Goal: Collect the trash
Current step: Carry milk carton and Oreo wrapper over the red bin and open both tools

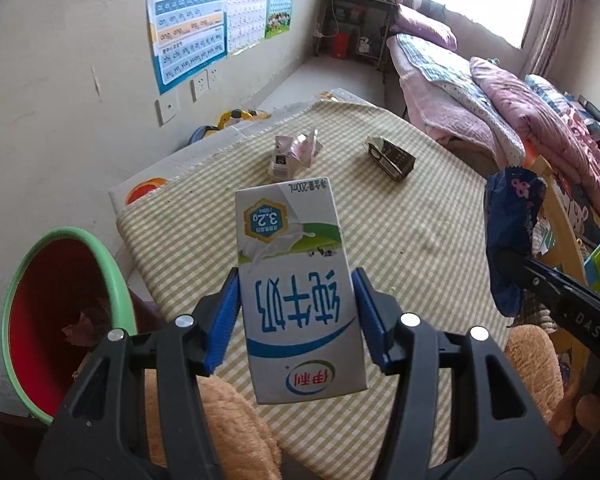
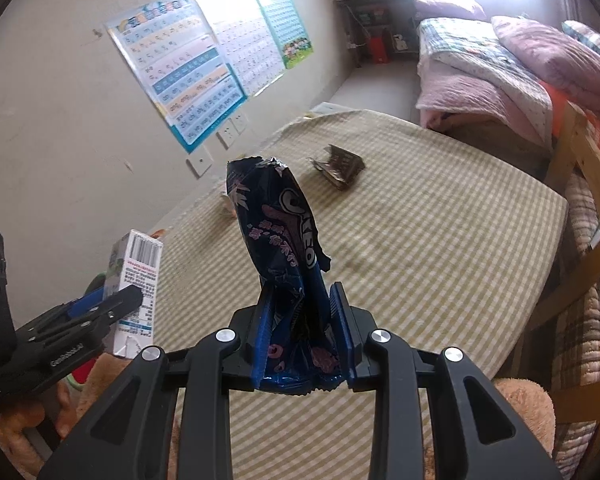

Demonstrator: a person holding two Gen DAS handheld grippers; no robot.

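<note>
My left claw (image 1: 296, 312) is clamped on a white milk carton (image 1: 296, 284), its 2 blue pads (image 1: 224, 320) pressing the carton's narrow sides, and I hold it upside down above the near edge of the checked tablecloth (image 1: 400, 240). My right claw (image 2: 302, 336) is pinched narrow on a dark blue cookie wrapper (image 2: 284, 236), which stands up crumpled from between the pads, also above the near part of the cloth. From the left camera that wrapper (image 1: 512, 236) shows off the cloth's right edge.

2 more pieces of trash lie on the cloth toward its far side: a crushed pink carton (image 1: 294, 152) and, to its right and apart from it, a flattened dark brown carton (image 1: 390, 158). The right camera shows the brown one (image 2: 338, 166) clearly; the pink one is mostly hidden behind my wrapper.

Left of the cloth's near corner, by the wall, stands a red bin with a green rim (image 1: 64, 304), with something like a dry leaf inside.
</note>
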